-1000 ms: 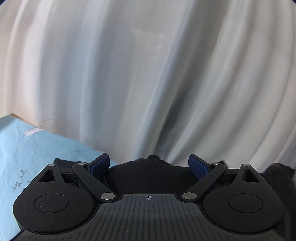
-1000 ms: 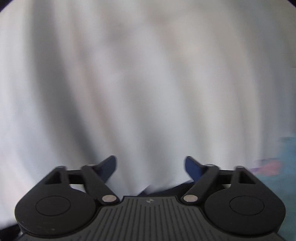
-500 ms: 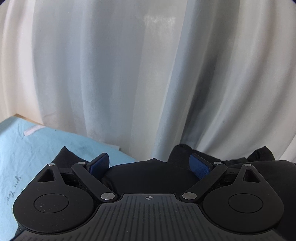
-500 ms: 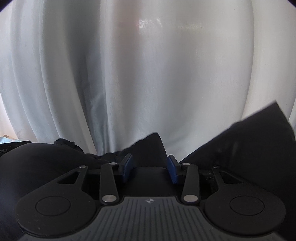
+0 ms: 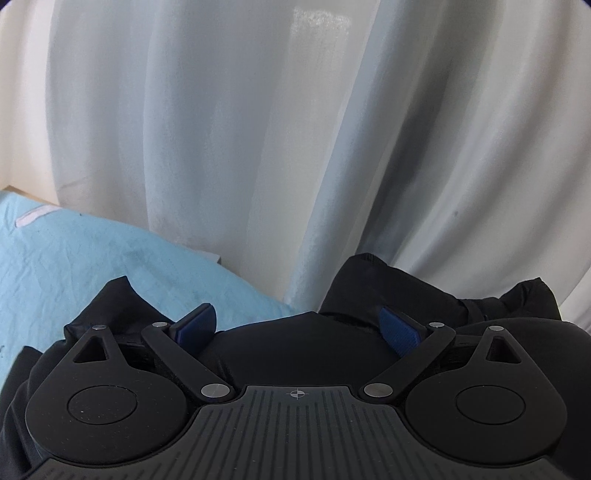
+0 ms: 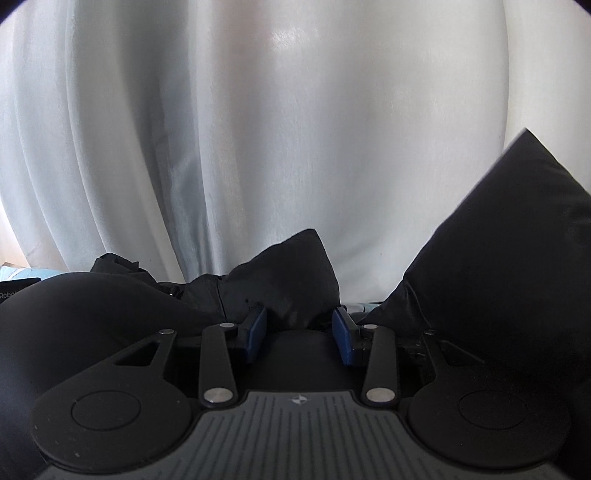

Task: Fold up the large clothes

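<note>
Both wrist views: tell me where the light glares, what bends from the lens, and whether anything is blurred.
Left wrist view: a bright backlit patch on the white curtain, folds bowed by the fisheye, corners darkened, all sharp. Right wrist view: glare on the curtain near the top middle, the black garment so dark that its creases barely show, no motion blur.

Left gripper [image 5: 297, 325] is held wide open, angled downward; right gripper [image 6: 299, 330] is held half-closed, angled downward
</note>
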The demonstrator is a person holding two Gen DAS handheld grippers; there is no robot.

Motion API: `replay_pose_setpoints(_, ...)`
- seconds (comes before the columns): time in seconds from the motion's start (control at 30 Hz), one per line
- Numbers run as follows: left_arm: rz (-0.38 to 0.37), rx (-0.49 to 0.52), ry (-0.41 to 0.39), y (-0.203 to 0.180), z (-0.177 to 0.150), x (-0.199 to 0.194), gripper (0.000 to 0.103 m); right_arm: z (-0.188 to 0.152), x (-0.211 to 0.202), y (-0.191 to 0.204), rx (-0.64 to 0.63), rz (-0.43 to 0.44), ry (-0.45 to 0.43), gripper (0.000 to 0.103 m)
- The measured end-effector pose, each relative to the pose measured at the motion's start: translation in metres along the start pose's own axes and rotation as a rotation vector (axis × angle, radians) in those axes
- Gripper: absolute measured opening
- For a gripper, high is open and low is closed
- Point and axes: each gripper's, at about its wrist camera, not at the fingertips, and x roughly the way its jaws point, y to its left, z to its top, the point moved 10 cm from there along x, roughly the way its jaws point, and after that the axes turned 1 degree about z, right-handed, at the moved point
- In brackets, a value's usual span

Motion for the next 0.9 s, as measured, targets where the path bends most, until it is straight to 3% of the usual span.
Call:
replay_pose_setpoints(0.23,0.009,0.017,0.066,0.001,-0.008,0.008,0.098,0.0,0.003,0.003,0.008,0.005,0.035,0.041)
replay_pose_setpoints(0.37,-0.021,0.025,0.096,-0.002,-0.003,-0.013,0.097,0.01,-0.019,0.004,0.06,0.047,0.051,0.043)
replay_pose_setpoints(0.5,-0.148,-0.122,0.025,-0.033,0.027,-0.05,0.098,0.04,-0.049,0.01,0.258,0.183,-0.029,0.045)
replay_pose_setpoints(0.6,-0.228,-0.148,-0.049,-0.063,0.036,-0.056,0.102,0.043,-0.04,0.012,0.29,0.213,0.018,0.046)
replay_pose_setpoints(0.67,-0.244,-0.093,-0.052,-0.079,0.027,-0.043,0.102,0.044,-0.034,-0.006,0.267,0.142,0.017,0.046)
replay_pose_setpoints(0.8,-0.189,-0.091,0.043,-0.076,0.007,-0.014,0.102,0.038,-0.028,-0.068,0.298,0.038,0.005,0.041)
replay_pose_setpoints(0.83,-0.177,-0.099,0.064,-0.073,0.003,-0.007,0.102,0.034,-0.027,-0.079,0.316,0.032,-0.001,0.039)
replay_pose_setpoints(0.9,-0.174,-0.11,0.095,-0.071,-0.004,0.004,0.102,0.026,-0.023,-0.087,0.402,0.109,-0.022,0.038)
